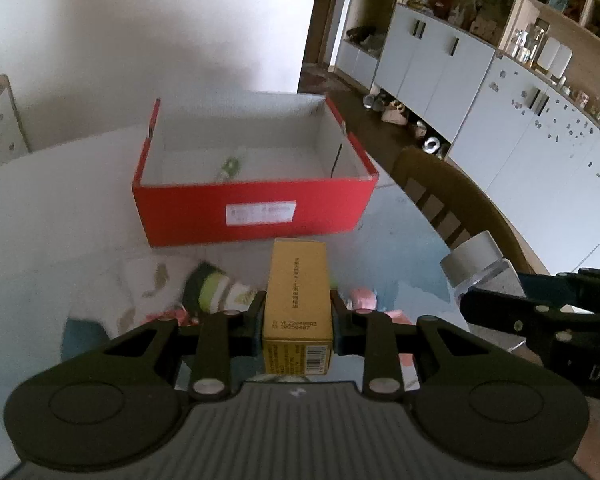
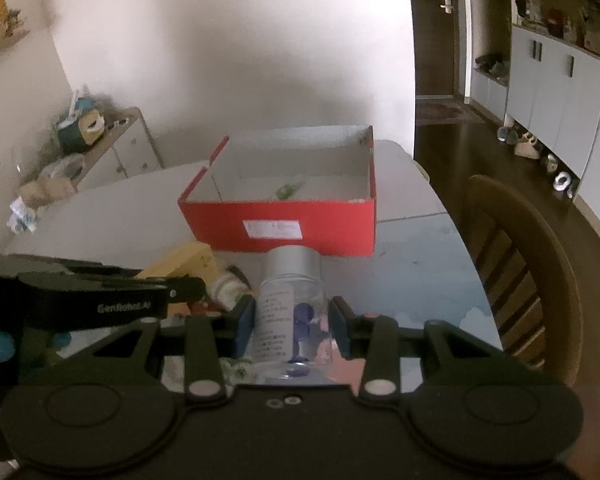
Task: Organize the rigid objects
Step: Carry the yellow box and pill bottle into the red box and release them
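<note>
The left gripper (image 1: 298,316) was clamped on a small yellow carton (image 1: 298,300), its pads pressing the carton's two long sides so that the carton stood out forward along the fingers. The right gripper (image 2: 292,320) was closed around a clear bottle (image 2: 290,320) with a silver cap (image 2: 292,262), its pads against the bottle's sides and the cap pointing away toward the far end of the table. Both loads appeared to be clear of the table (image 1: 40,220), with the two grippers side by side, the right one showing at the right edge of the left wrist view.

Beyond them, near the far side of the table, sat an open red box (image 1: 256,216) with a white label on its near wall. Inside it lay one small green item (image 1: 230,168); the rest of its floor looked bare. Between the grippers and the box, some soft-looking bits lay on a patterned cloth, among them a green and white bundle (image 1: 220,292); they were too blurred to name. A wooden chair (image 2: 532,272) stood at the right of the table.

The step in hand looked like the carry: both things picked up and on their way to the box. The next move would call for bringing each gripper forward over the near wall, high enough to clear its rim, then lowering and opening the jaws over bare floor, keeping the two grippers from crowding each other and the bottle from rolling.
</note>
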`<action>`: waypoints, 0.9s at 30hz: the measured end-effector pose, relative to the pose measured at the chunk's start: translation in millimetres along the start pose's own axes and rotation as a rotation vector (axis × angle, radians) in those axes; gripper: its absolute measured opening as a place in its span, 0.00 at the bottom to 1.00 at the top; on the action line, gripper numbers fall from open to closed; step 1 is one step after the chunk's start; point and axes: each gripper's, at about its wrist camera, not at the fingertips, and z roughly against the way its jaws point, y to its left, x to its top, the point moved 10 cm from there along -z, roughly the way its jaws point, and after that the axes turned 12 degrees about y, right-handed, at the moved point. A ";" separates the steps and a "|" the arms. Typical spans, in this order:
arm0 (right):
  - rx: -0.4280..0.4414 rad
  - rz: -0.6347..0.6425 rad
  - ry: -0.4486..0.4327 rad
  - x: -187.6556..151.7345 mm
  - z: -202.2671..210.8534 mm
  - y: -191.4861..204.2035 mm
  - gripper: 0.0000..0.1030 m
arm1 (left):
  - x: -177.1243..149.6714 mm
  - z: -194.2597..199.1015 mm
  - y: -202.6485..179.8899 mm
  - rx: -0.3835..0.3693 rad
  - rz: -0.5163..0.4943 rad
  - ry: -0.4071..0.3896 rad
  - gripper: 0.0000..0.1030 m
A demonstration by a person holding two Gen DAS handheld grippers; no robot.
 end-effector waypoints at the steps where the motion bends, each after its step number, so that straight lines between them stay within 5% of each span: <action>1: 0.006 0.000 -0.004 6.1 0.9 0.4 0.38 | 4.3 2.9 -0.2 0.001 -0.006 -0.007 0.28; 16: 0.005 0.044 -0.032 93.2 -26.5 3.9 0.38 | 96.4 9.0 29.3 0.033 -0.073 -0.063 0.28; 27: -0.043 0.046 -0.009 140.4 -88.2 -8.2 0.38 | 168.8 -37.1 59.2 0.107 -0.123 -0.038 0.28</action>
